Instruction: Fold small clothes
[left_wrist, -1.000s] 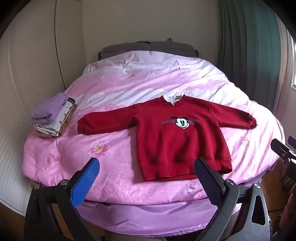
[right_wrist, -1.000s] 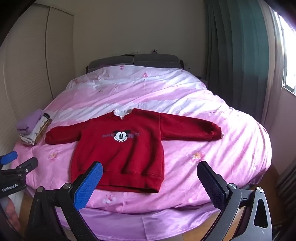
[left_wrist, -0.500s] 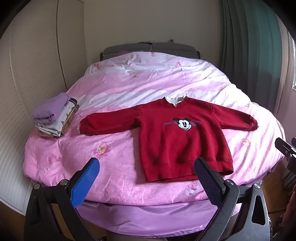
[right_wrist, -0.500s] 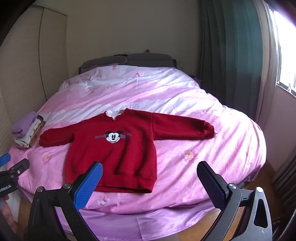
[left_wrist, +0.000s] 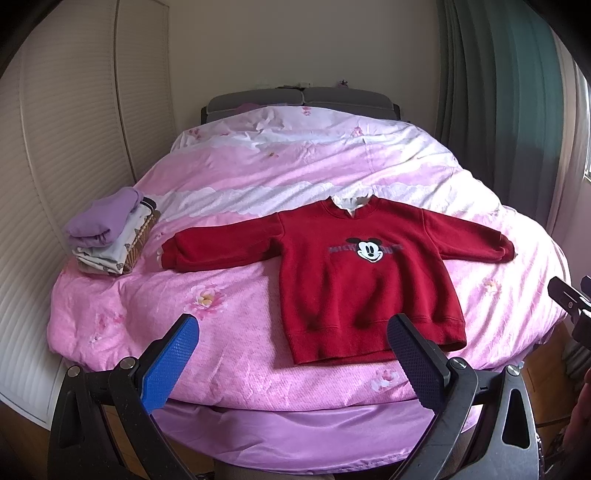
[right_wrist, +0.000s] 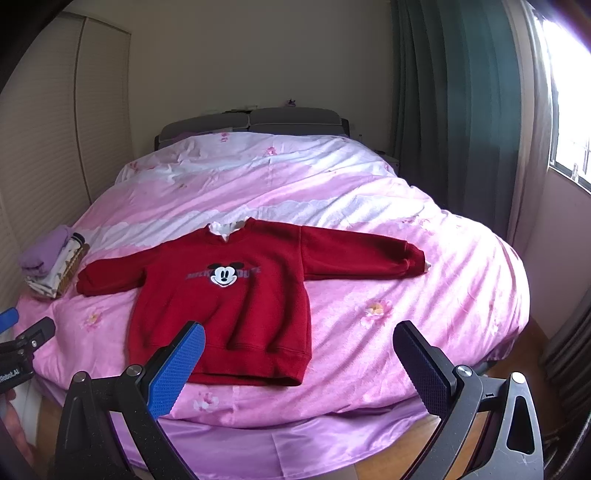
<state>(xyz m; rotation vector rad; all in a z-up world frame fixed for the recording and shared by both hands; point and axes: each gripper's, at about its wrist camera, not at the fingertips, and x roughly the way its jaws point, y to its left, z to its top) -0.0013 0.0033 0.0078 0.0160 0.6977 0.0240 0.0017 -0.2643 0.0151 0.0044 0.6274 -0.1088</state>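
Red sweater flat on pink bed; left claw and right claw both spread, empty

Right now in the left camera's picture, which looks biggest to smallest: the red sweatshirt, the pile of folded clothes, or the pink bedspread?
1. Pink bedspread, by far the largest.
2. Red sweatshirt.
3. Pile of folded clothes, smallest; it lies about as far away as the sweatshirt, so the ranking seems fair.
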